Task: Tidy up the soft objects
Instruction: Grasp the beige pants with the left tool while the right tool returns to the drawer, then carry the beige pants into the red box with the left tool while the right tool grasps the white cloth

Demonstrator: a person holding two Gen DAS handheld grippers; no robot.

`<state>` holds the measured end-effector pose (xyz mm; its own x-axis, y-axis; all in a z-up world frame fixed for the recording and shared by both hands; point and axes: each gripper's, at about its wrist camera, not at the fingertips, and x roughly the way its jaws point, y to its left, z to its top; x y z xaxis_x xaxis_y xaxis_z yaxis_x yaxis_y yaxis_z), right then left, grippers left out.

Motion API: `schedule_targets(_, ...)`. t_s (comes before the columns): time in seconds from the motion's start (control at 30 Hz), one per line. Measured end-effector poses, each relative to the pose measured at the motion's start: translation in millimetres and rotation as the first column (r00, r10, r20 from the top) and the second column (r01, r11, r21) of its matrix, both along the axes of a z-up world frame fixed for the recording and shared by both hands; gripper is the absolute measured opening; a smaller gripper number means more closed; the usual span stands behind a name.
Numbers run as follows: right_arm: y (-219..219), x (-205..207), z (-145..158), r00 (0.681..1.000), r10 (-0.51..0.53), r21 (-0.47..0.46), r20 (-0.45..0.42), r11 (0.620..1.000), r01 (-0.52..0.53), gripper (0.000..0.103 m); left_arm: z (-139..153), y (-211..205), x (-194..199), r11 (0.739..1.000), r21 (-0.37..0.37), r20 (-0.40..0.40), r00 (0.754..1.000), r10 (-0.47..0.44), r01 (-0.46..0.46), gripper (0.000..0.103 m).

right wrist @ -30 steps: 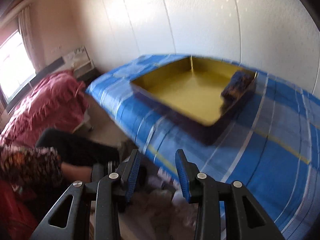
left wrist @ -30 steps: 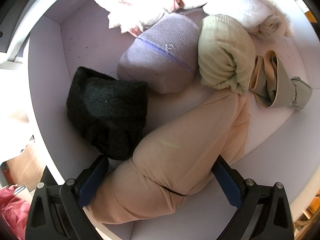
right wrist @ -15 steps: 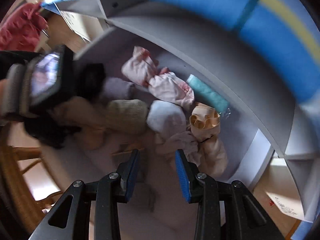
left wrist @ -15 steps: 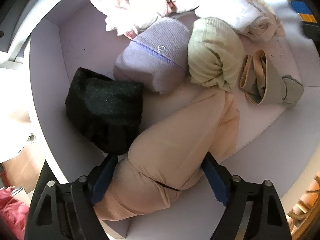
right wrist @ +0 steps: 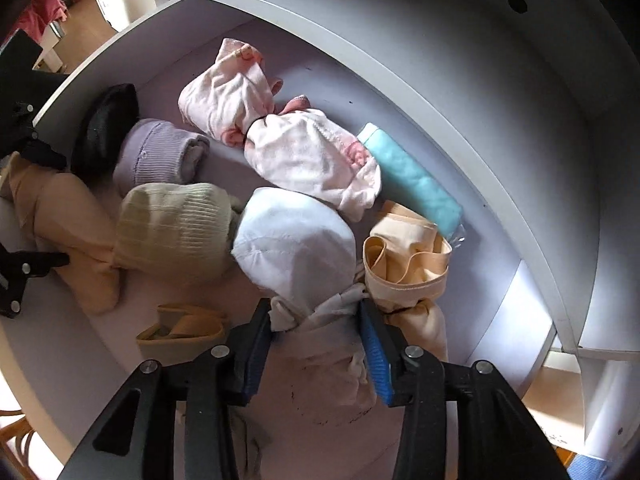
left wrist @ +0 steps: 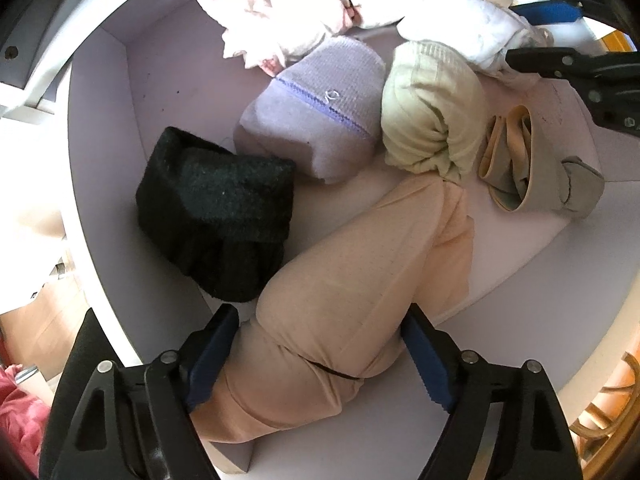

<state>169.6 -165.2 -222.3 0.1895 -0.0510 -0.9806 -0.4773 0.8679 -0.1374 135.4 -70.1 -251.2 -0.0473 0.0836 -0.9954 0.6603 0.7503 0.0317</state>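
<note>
Several soft rolled garments lie in a white shelf compartment [left wrist: 104, 128]. My left gripper [left wrist: 320, 344] is open, its jaws either side of a peach roll [left wrist: 360, 288] without clearly pressing it. Beside it lie a black knit bundle [left wrist: 216, 216], a lilac roll [left wrist: 320, 108], a pale green roll [left wrist: 432, 120] and a beige band bundle [left wrist: 532, 168]. My right gripper [right wrist: 316, 332] is open around the knotted end of a white bundle [right wrist: 296, 244]. It also shows in the left wrist view [left wrist: 536, 32].
Pink-and-white floral bundles [right wrist: 256, 120], a teal folded cloth [right wrist: 412, 180] and a cream elastic bundle [right wrist: 404, 256] lie toward the compartment's back wall [right wrist: 440, 100]. A wooden chair [left wrist: 608, 412] and a red cloth [left wrist: 16, 412] lie outside the shelf.
My right gripper swung from the bed and yellow tray down into the compartment and now straddles the white bundle's knot. My left gripper has stayed around the peach roll.
</note>
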Motion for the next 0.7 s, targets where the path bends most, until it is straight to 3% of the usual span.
schedule_targets(0.13,1.6,-1.7,-8.6,1.000,0.009,-0.064,-0.018,0.998,-0.011,0.040,0.0,0.5,1.0,1.000,-0.002,-0.005,1.000,-0.005,0.005,0.082)
schedule_targets(0.37,-29.4,-8.7,-13.7,0.974,-0.166,-0.055,-0.152,0.986,0.160,0.036,14.3,-3.6,3.4,0.997,-0.070,-0.023,0.999,-0.027,0.025,0.063)
schedule_targets(0.53,-32.3,-9.9,-18.5,0.973,-0.169,-0.049,-0.156,0.985,0.163,0.037,42.1,-6.1,0.9,0.991,-0.105,0.065,0.995,-0.072,0.079,0.059)
schedule_targets(0.7,-29.4,-9.0,-19.8,0.972,-0.171,-0.051,-0.159,0.985,0.165,0.037,76.1,-6.4,-4.3,0.979,-0.116,0.183,0.972,-0.147,0.170,0.059)
